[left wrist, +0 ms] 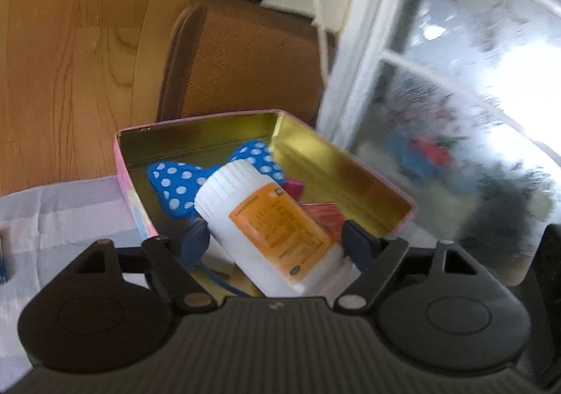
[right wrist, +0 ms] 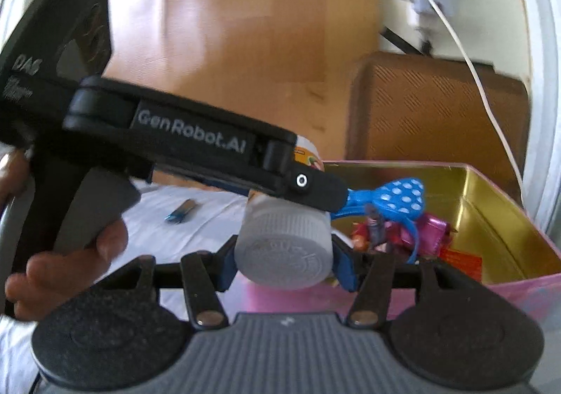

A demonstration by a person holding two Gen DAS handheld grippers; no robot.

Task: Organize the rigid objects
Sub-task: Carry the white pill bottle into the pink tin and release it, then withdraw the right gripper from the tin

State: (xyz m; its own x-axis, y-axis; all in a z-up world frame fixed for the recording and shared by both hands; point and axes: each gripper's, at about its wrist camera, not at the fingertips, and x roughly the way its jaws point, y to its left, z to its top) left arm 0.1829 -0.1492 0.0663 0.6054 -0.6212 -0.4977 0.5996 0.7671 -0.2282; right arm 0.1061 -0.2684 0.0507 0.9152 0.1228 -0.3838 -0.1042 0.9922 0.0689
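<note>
Right gripper [right wrist: 284,262] clamps bottle [right wrist: 284,250] cap, beside tin [right wrist: 508,218].

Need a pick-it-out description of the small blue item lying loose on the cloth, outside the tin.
Start at the pink tin with the gold inside, then look left across the white cloth. The small blue and silver stick lies flat there, alone. It is the only loose item outside the tin, far thinner than the white bottle.

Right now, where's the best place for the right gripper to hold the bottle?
Probably the ribbed cap, coming end-on: the bottle points its cap at the right gripper, whose pads already flank it, and the left gripper straddles the body.
</note>
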